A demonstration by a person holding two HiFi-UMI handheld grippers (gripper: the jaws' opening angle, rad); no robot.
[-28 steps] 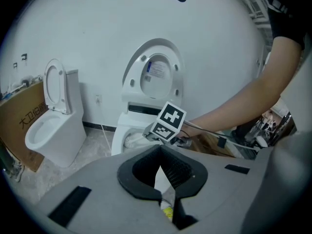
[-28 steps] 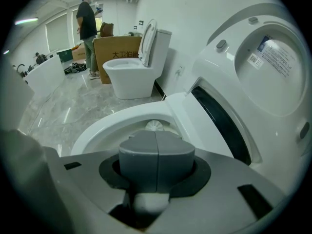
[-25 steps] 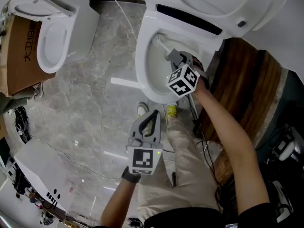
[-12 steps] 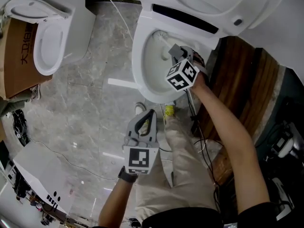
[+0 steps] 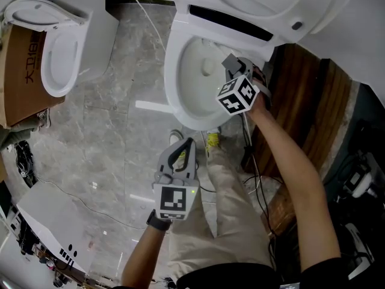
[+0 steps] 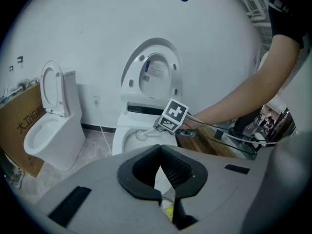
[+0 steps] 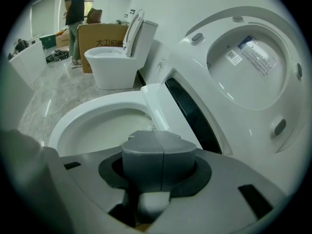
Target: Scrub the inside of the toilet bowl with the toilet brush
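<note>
The open toilet bowl [image 5: 172, 95] is at the top middle of the head view, with its lid raised. My right gripper [image 5: 232, 65] reaches over the bowl's right rim and is shut on the white handle of the toilet brush [image 5: 208, 67], whose head sits inside the bowl. In the right gripper view the shut jaws clamp the handle [image 7: 153, 204] and hide the brush head; the bowl [image 7: 100, 126] lies below. The left gripper view shows the brush head [image 6: 142, 135] in the bowl [image 6: 121, 138]. My left gripper [image 5: 184, 153] hangs shut and empty over the floor, in front of the bowl.
A second toilet [image 5: 66, 47] stands at the left beside a cardboard box [image 5: 24, 71]. Dark wooden panelling [image 5: 313, 101] runs along the right. Thin cables cross the marble floor [image 5: 114, 137]. A person [image 7: 75, 13] stands far off near the box.
My right gripper has shifted a little to the right, and the brush head has moved from the bowl's back edge towards its middle. The left gripper has barely moved.
</note>
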